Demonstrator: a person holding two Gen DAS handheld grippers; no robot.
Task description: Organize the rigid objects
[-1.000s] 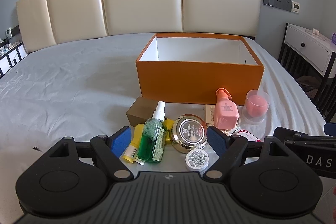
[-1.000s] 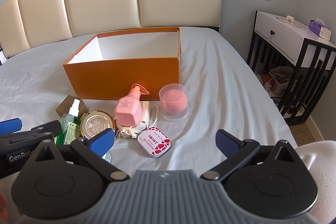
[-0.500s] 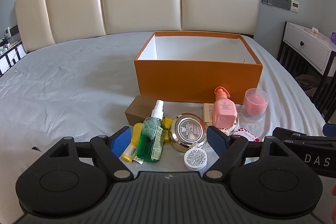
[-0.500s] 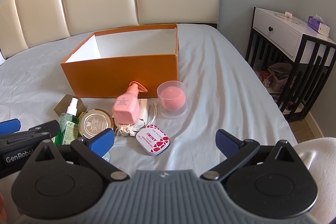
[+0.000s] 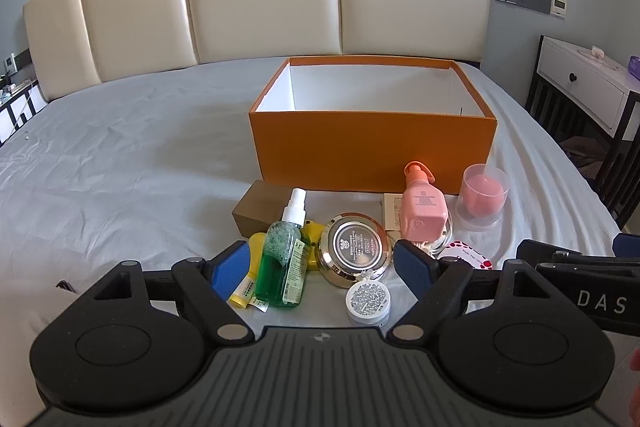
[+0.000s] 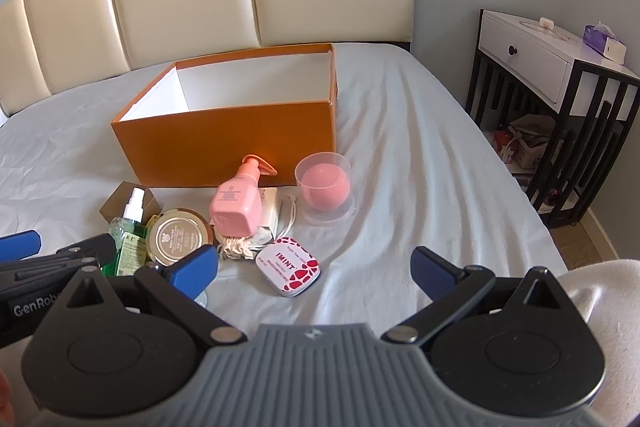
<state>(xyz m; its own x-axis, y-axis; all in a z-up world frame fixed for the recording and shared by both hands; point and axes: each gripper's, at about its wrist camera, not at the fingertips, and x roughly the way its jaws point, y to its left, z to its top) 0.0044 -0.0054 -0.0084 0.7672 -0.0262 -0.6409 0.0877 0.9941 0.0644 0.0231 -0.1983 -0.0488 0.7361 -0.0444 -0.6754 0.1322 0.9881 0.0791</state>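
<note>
Both claws, left claw point(image 5: 322, 269) and right claw point(image 6: 314, 269), gape wide and empty above the bed point(image 6: 420, 163). Small toiletries cluster near the orange box point(image 5: 372, 151), with the green spray bottle point(image 5: 282, 267) nearest left.

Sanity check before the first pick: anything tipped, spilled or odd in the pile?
No spill or damage visible. The pink pump bottle lies on its side across a card and a string bag, and the green spray bottle lies flat over the yellow tube. The orange box shows nothing inside.
</note>
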